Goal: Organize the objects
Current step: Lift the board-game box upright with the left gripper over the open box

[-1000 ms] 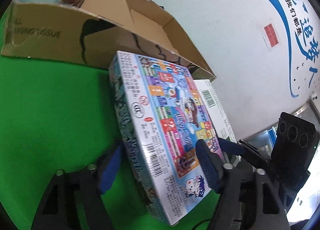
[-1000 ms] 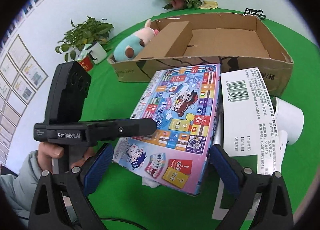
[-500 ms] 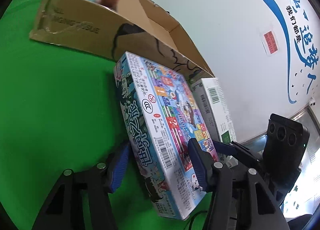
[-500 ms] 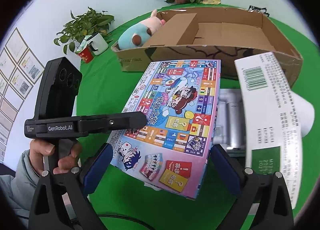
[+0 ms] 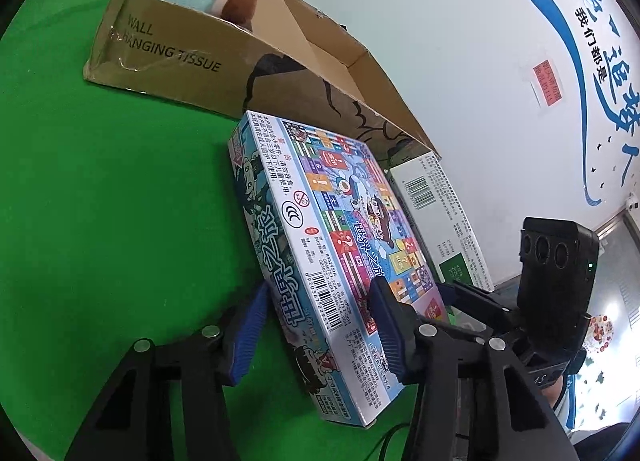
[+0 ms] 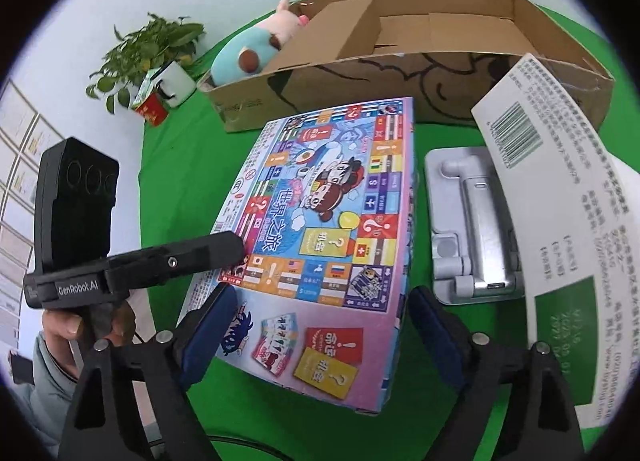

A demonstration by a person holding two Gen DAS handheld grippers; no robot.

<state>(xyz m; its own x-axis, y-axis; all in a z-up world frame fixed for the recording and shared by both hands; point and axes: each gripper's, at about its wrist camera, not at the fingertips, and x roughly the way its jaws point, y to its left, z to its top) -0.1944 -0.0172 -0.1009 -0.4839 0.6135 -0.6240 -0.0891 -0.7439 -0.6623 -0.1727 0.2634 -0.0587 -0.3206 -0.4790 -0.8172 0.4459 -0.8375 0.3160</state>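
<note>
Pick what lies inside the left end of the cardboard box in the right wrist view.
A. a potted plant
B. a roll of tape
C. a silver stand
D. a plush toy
D: the plush toy, blue and pink, sits inside the cardboard box at its left end; the plants stand outside it by the wall, and the silver stand lies on the green table.

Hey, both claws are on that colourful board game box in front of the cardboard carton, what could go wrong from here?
1. Both claws are closing on the board game box: the left claw across its edge, the right claw across its width. Uneven squeeze could twist it or let it slip.
2. The white barcode box leans tilted beside it, over the silver stand; lifting might topple it.
</note>
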